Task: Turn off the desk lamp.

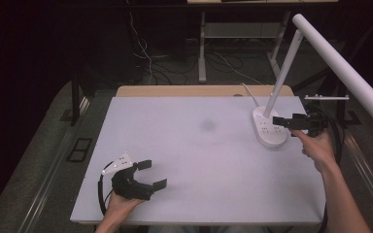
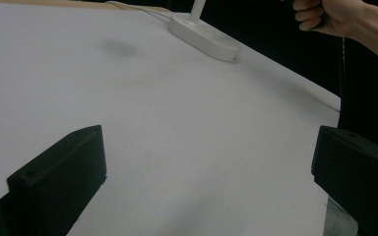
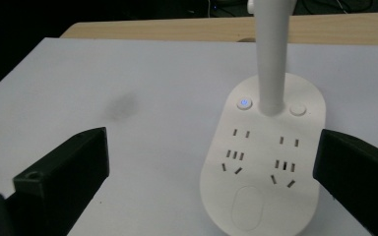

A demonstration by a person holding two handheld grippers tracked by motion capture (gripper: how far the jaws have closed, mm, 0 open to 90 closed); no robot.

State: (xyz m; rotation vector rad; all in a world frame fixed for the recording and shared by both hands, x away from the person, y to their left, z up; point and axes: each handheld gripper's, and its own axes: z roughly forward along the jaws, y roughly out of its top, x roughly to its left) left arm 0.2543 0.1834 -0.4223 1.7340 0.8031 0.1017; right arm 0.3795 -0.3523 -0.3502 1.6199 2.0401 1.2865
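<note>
A white desk lamp stands at the table's far right, its oval base [image 1: 269, 127] carrying two groups of sockets and a small button lit blue [image 3: 244, 103]. Its stem [image 3: 272, 54] rises from the base to a long white head bar [image 1: 342, 65]. My right gripper [image 1: 282, 122] hovers just over the base's right side, pointing left, open with nothing between its jaws [image 3: 211, 147]. My left gripper [image 1: 153, 174] rests low at the near left of the table, also open and holding nothing [image 2: 209, 145]. The lamp base [image 2: 204, 34] lies far ahead of it.
The white table mat [image 1: 199, 160] has a faint dark smudge [image 1: 207, 124] near its middle. A wooden table edge [image 1: 199, 91] runs along the back. Cables and metal frame legs lie on the dark floor behind. The person's right hand [image 2: 330, 14] grips the right gripper.
</note>
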